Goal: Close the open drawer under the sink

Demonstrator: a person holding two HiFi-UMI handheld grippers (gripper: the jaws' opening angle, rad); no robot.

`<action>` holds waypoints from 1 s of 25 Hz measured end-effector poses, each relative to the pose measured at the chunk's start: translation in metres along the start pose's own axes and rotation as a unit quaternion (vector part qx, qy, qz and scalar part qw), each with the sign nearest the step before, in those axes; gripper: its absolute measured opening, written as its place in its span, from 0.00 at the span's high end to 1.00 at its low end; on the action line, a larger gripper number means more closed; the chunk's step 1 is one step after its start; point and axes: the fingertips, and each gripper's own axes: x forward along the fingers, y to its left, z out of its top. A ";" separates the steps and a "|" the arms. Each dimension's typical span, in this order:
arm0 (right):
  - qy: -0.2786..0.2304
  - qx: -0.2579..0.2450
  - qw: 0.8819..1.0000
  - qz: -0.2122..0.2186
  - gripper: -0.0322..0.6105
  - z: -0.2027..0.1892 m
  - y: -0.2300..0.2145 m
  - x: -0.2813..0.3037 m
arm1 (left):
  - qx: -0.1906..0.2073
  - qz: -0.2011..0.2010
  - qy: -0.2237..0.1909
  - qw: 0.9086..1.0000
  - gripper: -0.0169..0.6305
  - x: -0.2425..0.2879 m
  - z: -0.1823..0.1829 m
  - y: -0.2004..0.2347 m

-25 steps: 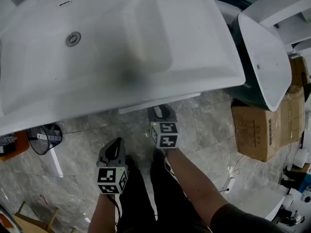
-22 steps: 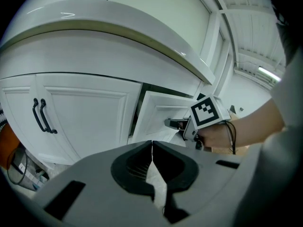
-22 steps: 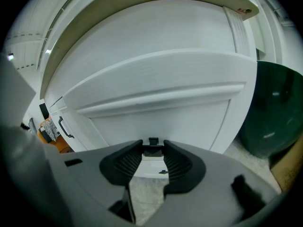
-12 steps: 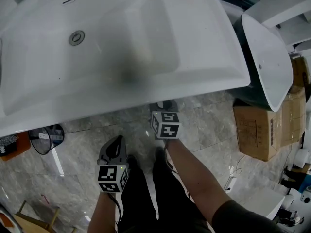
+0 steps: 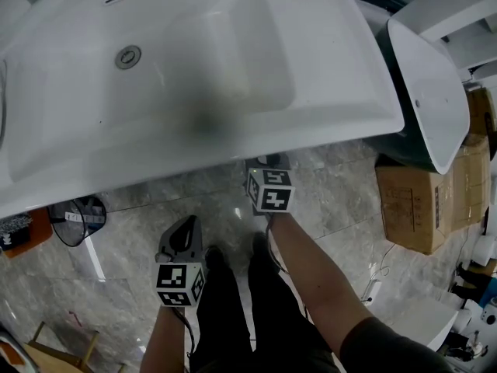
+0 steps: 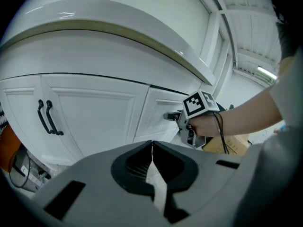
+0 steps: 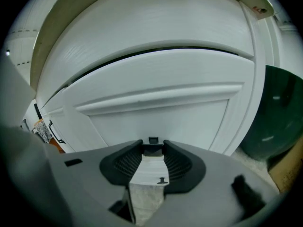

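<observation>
The white drawer front (image 7: 156, 103) under the sink (image 5: 342, 123) fills the right gripper view, with a thin dark gap along its top. My right gripper (image 7: 152, 150) is shut on the drawer's small dark handle (image 7: 152, 148), which spans the gap between its tips. In the left gripper view the drawer front (image 6: 158, 109) looks about level with the cabinet door beside it, and the right gripper (image 6: 173, 117) reaches to the handle (image 6: 168, 116). In the head view the right gripper (image 5: 268, 164) is tucked under the sink rim. My left gripper (image 5: 182, 233) hangs back over the floor, shut and empty (image 6: 152, 145).
Two cabinet doors with black handles (image 6: 47, 118) stand left of the drawer. A cardboard box (image 5: 423, 200) and a white basin (image 5: 423, 92) sit to the right, with a dark green shape (image 7: 274, 112) close to the drawer's right side. A wire basket (image 5: 74, 220) is at left.
My right gripper has moved forward under the sink rim. The white drawer edge that stuck out below the rim is no longer seen. The left gripper has kept still.
</observation>
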 end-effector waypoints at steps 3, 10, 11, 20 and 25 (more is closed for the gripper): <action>0.000 0.006 1.000 -0.013 0.72 -0.002 -0.001 -0.001 | 0.001 -0.001 -0.003 1.000 0.95 -0.005 0.001 0.002; 0.009 0.034 0.999 -0.040 0.72 -0.009 0.008 -0.037 | 0.022 -0.029 -0.014 0.999 0.95 -0.030 0.012 -0.006; 0.005 0.038 0.998 -0.040 0.72 -0.008 0.012 -0.047 | 0.027 -0.035 -0.016 0.999 0.95 -0.033 0.015 -0.007; -0.030 0.078 0.996 -0.031 0.72 0.001 0.046 -0.167 | 0.054 -0.059 -0.022 0.997 0.95 -0.086 0.035 -0.023; -0.057 0.073 0.995 -0.019 0.72 0.006 0.054 -0.235 | 0.066 -0.063 -0.045 0.995 0.95 -0.125 0.051 -0.053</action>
